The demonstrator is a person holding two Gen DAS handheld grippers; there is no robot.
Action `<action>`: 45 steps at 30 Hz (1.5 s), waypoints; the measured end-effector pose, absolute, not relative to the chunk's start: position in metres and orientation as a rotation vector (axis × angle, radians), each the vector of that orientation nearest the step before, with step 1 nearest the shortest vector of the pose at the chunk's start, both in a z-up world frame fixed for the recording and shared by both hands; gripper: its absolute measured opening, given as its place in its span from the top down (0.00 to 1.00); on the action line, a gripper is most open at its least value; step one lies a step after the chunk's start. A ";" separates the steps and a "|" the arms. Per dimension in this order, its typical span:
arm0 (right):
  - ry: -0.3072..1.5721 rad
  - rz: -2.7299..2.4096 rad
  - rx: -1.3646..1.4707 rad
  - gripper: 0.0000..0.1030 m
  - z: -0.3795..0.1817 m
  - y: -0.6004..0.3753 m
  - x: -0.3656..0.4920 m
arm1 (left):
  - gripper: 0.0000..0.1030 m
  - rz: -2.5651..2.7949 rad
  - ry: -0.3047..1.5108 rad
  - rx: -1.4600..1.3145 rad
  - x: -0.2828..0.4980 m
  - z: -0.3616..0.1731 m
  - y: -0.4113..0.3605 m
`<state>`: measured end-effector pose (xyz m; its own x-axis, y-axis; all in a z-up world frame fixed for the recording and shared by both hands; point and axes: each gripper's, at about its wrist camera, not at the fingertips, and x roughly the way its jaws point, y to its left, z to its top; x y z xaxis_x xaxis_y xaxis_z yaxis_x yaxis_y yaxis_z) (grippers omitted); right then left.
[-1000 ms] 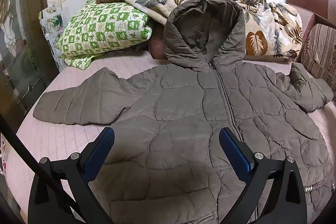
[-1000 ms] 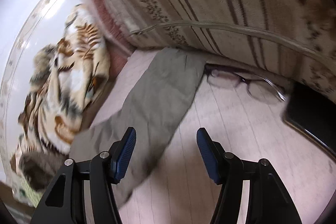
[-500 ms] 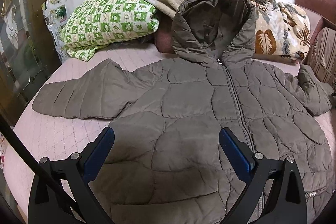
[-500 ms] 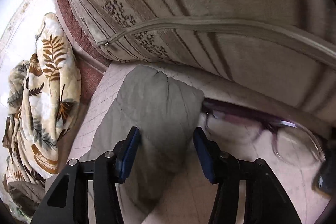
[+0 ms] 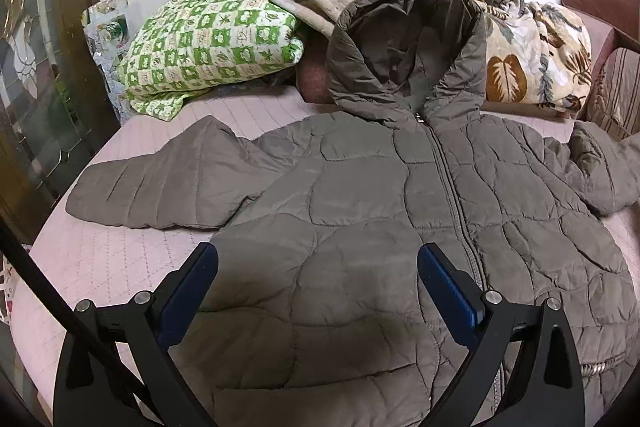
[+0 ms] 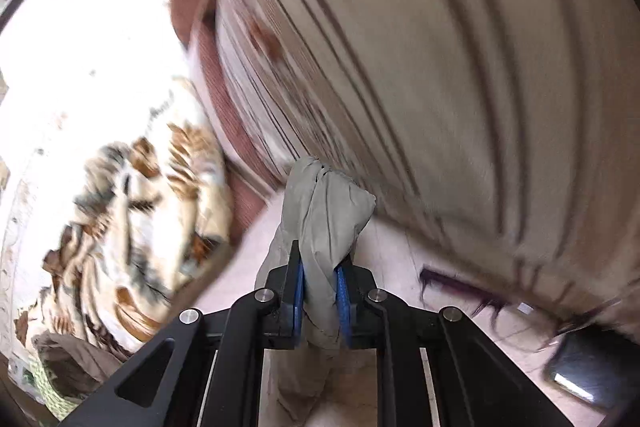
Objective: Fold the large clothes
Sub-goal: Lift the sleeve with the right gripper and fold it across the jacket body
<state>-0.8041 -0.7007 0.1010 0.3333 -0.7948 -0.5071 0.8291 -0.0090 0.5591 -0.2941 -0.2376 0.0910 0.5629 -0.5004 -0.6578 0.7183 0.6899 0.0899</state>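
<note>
Left gripper [image 5: 316, 291] gaping wide, hovering over jacket [image 5: 360, 227] spread flat on bed [image 5: 100, 259], hood at 12 o'clock. Right gripper [image 6: 319, 291] clamped on sleeve cuff [image 6: 320, 211], probably lifted; blurred. Sleeve-fold step: next, carry cuff toward 9 o'clock, across chest.

Right hand-held gripper [image 6: 320, 281], clamped on grey jacket sleeve [image 6: 320, 211]. Striped cushion [image 6: 460, 67] at 1 o'clock; leaf-print blanket [image 6: 132, 227] at 9 o'clock; glasses [image 6: 460, 287], blurred, at 4 o'clock.
</note>
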 end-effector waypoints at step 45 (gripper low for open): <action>0.691 -0.461 0.363 0.86 0.078 -0.377 -0.301 | 0.03 -0.609 0.725 0.130 -0.222 0.107 -0.140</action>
